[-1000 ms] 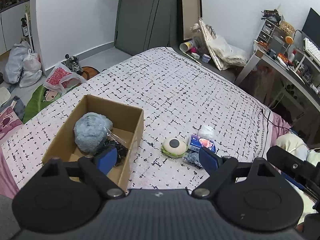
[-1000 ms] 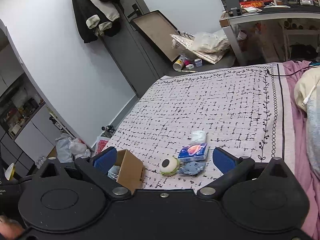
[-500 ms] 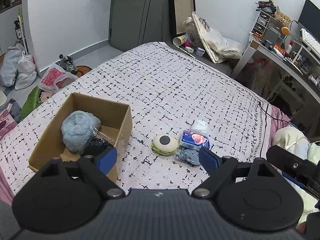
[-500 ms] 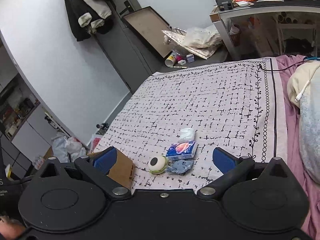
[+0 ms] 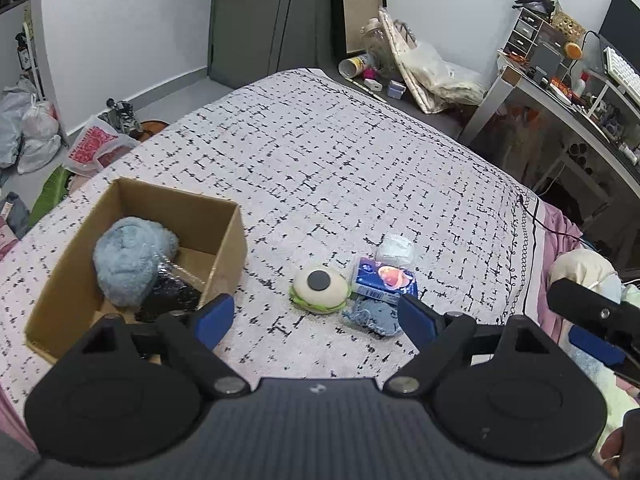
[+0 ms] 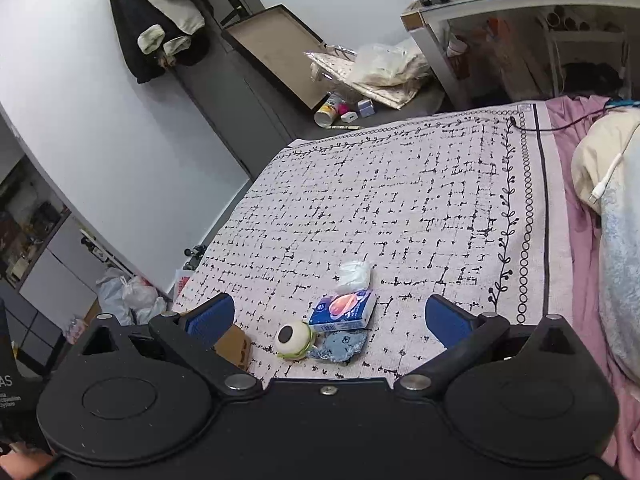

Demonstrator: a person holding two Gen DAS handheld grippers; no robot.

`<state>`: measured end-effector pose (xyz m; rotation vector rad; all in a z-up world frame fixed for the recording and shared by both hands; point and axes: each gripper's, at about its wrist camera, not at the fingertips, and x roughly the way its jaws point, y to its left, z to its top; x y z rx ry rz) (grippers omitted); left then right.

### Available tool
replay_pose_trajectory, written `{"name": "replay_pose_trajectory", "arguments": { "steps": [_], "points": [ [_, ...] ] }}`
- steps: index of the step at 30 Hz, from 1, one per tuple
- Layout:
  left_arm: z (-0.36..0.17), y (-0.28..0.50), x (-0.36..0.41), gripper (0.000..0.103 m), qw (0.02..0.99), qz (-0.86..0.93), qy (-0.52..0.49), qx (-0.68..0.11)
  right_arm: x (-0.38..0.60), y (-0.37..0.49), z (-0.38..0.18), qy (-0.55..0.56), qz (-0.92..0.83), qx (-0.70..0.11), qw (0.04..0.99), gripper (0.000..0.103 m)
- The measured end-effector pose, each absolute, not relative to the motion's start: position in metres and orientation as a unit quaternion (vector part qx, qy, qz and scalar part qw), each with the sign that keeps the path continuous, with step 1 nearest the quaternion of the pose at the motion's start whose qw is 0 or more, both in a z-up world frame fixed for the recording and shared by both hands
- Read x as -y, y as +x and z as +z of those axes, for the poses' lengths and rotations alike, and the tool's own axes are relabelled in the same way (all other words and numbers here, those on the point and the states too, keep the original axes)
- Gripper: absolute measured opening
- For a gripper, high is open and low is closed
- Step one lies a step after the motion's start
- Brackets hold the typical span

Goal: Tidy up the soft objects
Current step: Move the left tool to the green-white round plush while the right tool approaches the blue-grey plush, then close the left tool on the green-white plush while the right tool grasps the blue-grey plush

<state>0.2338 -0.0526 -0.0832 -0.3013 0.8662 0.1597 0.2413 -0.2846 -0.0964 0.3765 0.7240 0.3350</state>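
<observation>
While both grippers hover wide and empty, four soft items lie clustered on the bedspread.
Left gripper, right gripper; toy, tissue pack, blue cloth touching; wad behind; box beside, unobstructed.

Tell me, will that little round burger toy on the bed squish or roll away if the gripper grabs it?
The burger toy looks puffy, so it would probably squish a bit and spring back. It lies flat on its wide side on the blanket, so it likely won't roll. It touches the blue cloth, which might drag along.
</observation>
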Motion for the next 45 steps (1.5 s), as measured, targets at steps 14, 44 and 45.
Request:
{"name": "replay_pose_trajectory", "arguments": {
  "steps": [14, 44, 45],
  "points": [
    [-0.123, 0.278, 0.052, 0.087, 0.879, 0.067, -0.167, -0.442, 0.288, 0.280, -0.148, 0.277, 0.152, -0.422, 0.850, 0.091],
    [-0.210, 0.341, 0.040, 0.083, 0.836, 0.099, -0.223, -0.491, 0.265, 0.324, -0.219, 0.332, 0.118, -0.489, 0.798, 0.070],
    [-0.212, 0.342, 0.039, 0.080, 0.834, 0.098, -0.231, -0.491, 0.264, 0.324, -0.220, 0.331, 0.117, -0.490, 0.798, 0.070]
  ]
}}
